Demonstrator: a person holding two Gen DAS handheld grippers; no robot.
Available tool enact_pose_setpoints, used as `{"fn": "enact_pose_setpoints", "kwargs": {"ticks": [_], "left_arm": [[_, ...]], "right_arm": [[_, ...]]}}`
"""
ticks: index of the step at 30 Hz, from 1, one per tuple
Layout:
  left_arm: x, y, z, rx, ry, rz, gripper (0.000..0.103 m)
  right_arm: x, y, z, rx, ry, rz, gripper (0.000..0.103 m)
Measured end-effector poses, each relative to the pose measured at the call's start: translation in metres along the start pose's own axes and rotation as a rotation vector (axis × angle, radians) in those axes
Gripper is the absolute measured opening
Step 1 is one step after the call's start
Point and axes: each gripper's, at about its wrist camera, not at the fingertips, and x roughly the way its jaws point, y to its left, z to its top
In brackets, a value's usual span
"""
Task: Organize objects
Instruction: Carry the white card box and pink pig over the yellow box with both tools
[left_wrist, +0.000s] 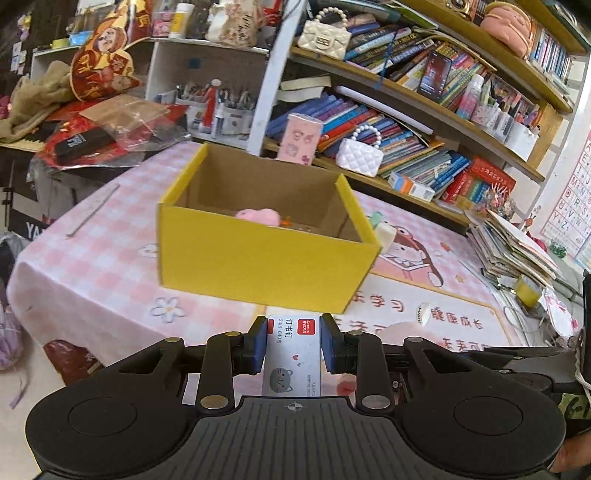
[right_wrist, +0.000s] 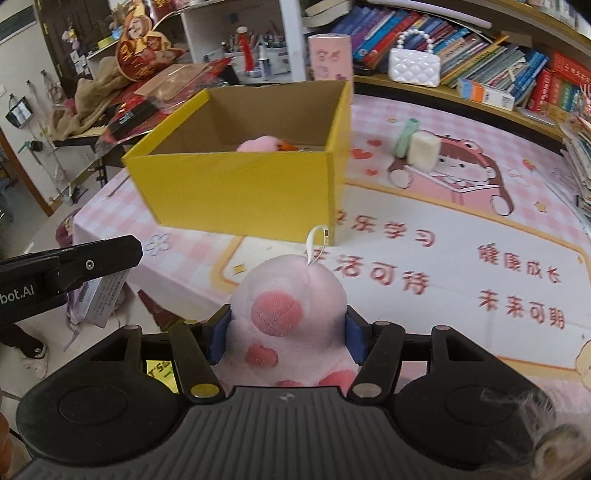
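A yellow cardboard box (left_wrist: 266, 254) stands open on the pink table mat, also in the right wrist view (right_wrist: 240, 188). A pink plush (left_wrist: 256, 215) and something orange lie inside it. My left gripper (left_wrist: 293, 341) is shut on a small staples box (left_wrist: 291, 354) with a cat print, held just in front of the yellow box. My right gripper (right_wrist: 288, 336) is shut on a pink spotted plush toy (right_wrist: 288, 314) with a white loop tag, held above the table's near edge. The left gripper (right_wrist: 70, 269) shows at the left of the right wrist view.
A green item and a white block (right_wrist: 421, 147) lie on the mat right of the box. Shelves of books (left_wrist: 406, 122), two white handbags (left_wrist: 360, 155) and a pink canister (left_wrist: 299, 138) line the back. Clutter sits at the back left; stacked books (left_wrist: 513, 247) at the right.
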Motion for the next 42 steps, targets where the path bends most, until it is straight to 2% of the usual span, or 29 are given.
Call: {"fn": "enact_pose_setpoints", "kwargs": {"ticks": [8,18,35,42], "left_arm": [[-0.026,0.028,-0.006,-0.018,-0.029,0.024,0.028],[-0.050,0.042,-0.012,-0.029,-0.065,0.026,0.028],[-0.068,0.051,-0.018,-0.029,-0.084,0.006,0.028],[-0.066,0.056,-0.013,-0.040,-0.104,0.019,0.028]], "right_arm": [[-0.003,0.042,-0.008,-0.046,-0.012,0.034,0.059],[-0.014,0.071,-0.016,-0.092,-0.035,0.046,0.059],[-0.035,0.090,-0.024,-0.126,-0.088,0.042,0.059],[-0.040,0.087,-0.006,-0.122,-0.191,0.018,0.059]]}}
